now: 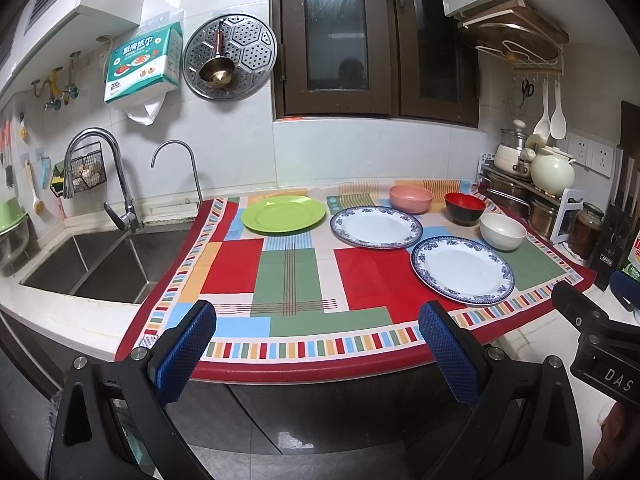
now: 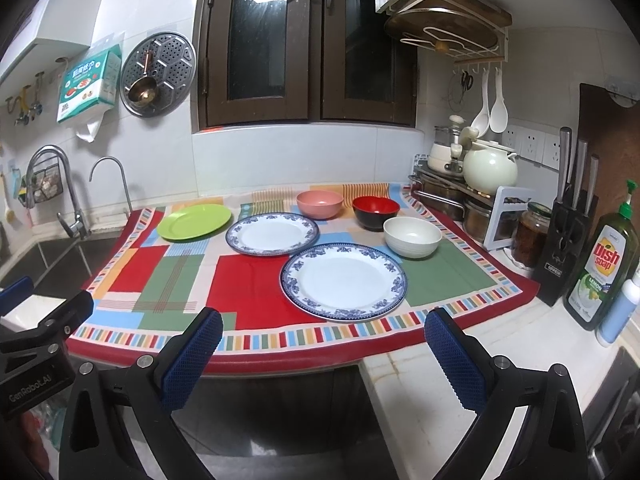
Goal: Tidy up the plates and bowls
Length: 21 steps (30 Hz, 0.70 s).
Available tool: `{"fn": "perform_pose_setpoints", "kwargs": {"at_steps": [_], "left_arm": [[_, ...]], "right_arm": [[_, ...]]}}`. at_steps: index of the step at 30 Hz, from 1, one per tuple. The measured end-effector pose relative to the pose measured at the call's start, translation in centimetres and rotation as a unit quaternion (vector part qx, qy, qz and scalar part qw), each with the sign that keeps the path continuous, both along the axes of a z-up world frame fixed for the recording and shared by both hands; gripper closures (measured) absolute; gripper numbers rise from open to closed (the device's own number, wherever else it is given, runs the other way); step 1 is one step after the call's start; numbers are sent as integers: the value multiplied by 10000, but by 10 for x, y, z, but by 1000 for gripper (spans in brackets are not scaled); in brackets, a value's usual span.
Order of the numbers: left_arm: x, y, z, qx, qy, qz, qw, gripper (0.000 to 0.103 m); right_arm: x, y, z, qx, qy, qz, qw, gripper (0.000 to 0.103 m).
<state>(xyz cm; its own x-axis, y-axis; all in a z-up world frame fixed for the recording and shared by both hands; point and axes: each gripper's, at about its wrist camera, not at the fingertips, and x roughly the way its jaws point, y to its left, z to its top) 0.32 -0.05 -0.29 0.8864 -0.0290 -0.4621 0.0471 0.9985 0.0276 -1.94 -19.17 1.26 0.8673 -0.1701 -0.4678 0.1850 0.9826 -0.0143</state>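
On the patterned cloth (image 1: 296,276) (image 2: 176,276) lie a green plate (image 1: 283,213) (image 2: 195,222) at the back left and two blue-rimmed white plates, one farther (image 1: 376,227) (image 2: 272,234) and one nearer (image 1: 462,270) (image 2: 343,282). Behind them stand a pink bowl (image 1: 411,198) (image 2: 319,202), a red-and-black bowl (image 1: 465,208) (image 2: 375,212) and a white bowl (image 1: 502,231) (image 2: 412,237). My left gripper (image 1: 318,350) hangs open off the counter's front edge. My right gripper (image 2: 324,356) is open too, just in front of the nearer plate. Neither holds anything.
A steel sink (image 1: 104,264) with two taps lies left of the cloth. At the right stand a pot rack (image 2: 460,196), a jar (image 2: 530,236), a knife block (image 2: 568,236) and a dish soap bottle (image 2: 604,268). A window is behind.
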Motion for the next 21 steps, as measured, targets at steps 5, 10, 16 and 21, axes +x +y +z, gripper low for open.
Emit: {"fn": "perform_pose_setpoints", "kwargs": {"at_steps": [5,10,16,21], "left_arm": [[0,0,0,3,0,0,10000,0],[0,0,0,3,0,1,10000,0],[0,0,0,8,3,4,10000,0],[0,1,1,3,4,-2,10000,0]], "right_arm": [[0,0,-1,-1,12,-3,10000,1],[0,0,-1,3,20,3,10000,1],[1,0,-1,1,28,4,10000,1],[0,0,-1,2,29,1,10000,1]]}}
